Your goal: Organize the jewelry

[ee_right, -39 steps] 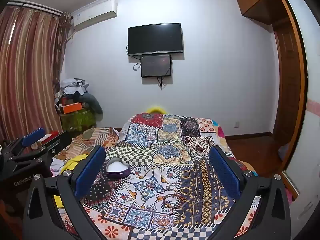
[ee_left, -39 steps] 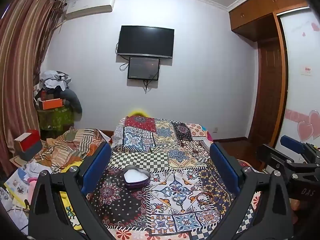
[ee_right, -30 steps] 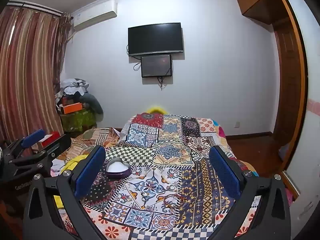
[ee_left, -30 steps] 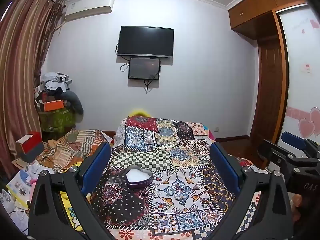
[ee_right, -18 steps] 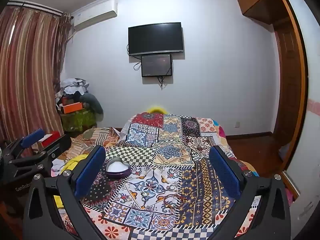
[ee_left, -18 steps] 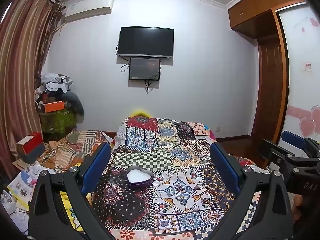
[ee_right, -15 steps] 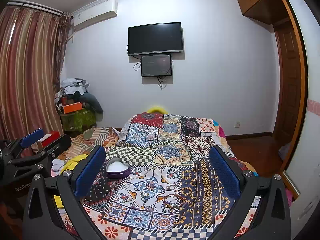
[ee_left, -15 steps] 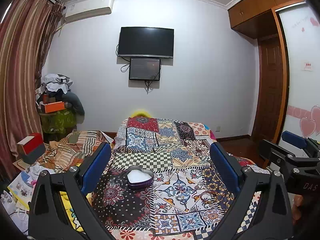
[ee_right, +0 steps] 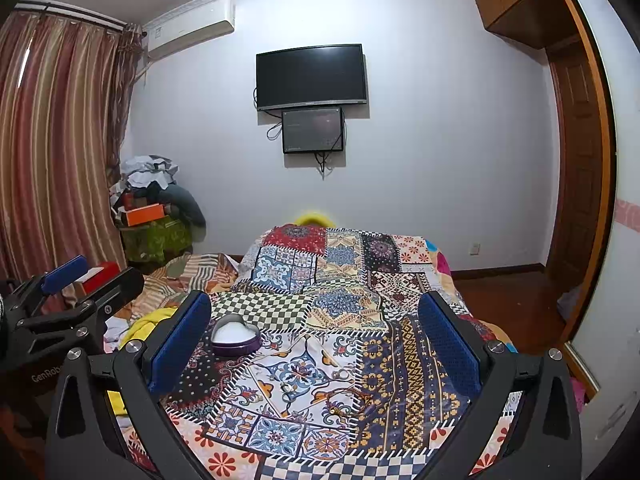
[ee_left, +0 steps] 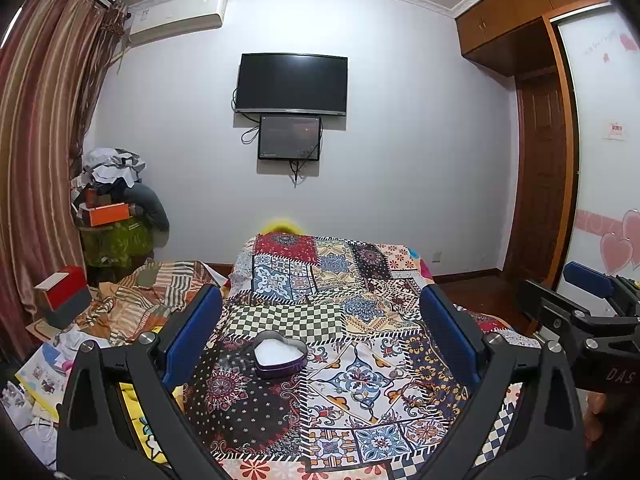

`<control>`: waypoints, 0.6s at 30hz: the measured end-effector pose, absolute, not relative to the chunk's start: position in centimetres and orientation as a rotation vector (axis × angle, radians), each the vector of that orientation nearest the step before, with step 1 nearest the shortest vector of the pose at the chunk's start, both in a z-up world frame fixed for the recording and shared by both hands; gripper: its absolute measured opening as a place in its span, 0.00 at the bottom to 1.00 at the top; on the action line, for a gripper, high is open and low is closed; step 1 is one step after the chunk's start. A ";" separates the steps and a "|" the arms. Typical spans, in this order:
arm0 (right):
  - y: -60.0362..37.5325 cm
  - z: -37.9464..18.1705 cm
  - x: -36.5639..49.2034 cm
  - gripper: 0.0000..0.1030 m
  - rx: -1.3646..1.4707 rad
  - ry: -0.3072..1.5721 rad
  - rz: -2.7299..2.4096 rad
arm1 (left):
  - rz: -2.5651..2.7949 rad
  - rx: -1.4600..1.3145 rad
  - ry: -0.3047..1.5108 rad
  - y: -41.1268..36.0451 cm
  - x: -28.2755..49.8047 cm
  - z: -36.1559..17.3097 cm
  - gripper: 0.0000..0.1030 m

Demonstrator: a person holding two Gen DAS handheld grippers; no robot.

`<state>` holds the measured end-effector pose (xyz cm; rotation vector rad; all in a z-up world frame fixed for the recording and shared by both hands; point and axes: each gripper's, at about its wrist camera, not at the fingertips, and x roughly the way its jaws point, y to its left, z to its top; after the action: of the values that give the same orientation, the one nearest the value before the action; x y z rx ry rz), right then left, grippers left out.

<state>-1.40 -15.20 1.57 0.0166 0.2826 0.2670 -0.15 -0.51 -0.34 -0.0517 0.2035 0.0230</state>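
A purple heart-shaped tin (ee_left: 281,358) with a white lining lies open on the patchwork bedspread (ee_left: 360,304); it also shows in the right wrist view (ee_right: 235,338). Small jewelry pieces lie on the spread nearer me: a ring (ee_left: 359,397) and, in the right wrist view, a ring (ee_right: 285,387) and a gold chain piece (ee_right: 336,410). My left gripper (ee_left: 320,340) is open and empty above the spread, the tin between its fingers in view. My right gripper (ee_right: 316,344) is open and empty, to the right of the tin.
A wall TV (ee_left: 291,84) hangs beyond the bed. Piled clothes and boxes (ee_left: 116,216) stand at the left by striped curtains. Striped bedding and papers (ee_left: 132,304) lie left of the bed. A wooden wardrobe and door (ee_left: 536,200) stand at the right.
The left gripper's view has shifted slightly; the tin sits a little more toward the centre between its fingers. The right gripper has barely moved. Both stay open.
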 end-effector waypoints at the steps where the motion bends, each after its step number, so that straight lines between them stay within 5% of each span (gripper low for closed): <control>1: -15.2 1.6 -1.4 1.00 0.017 0.283 0.267 | 0.024 -0.051 0.204 -0.5 -0.1 -0.3 0.96; 18: -15.1 1.3 -1.3 1.00 0.014 0.286 0.268 | 0.026 -0.052 0.202 -0.5 -0.2 -0.2 0.96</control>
<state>-1.30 -15.14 1.32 0.0139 0.2859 0.2678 -0.17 -0.50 -0.18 -0.0519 0.2023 0.0257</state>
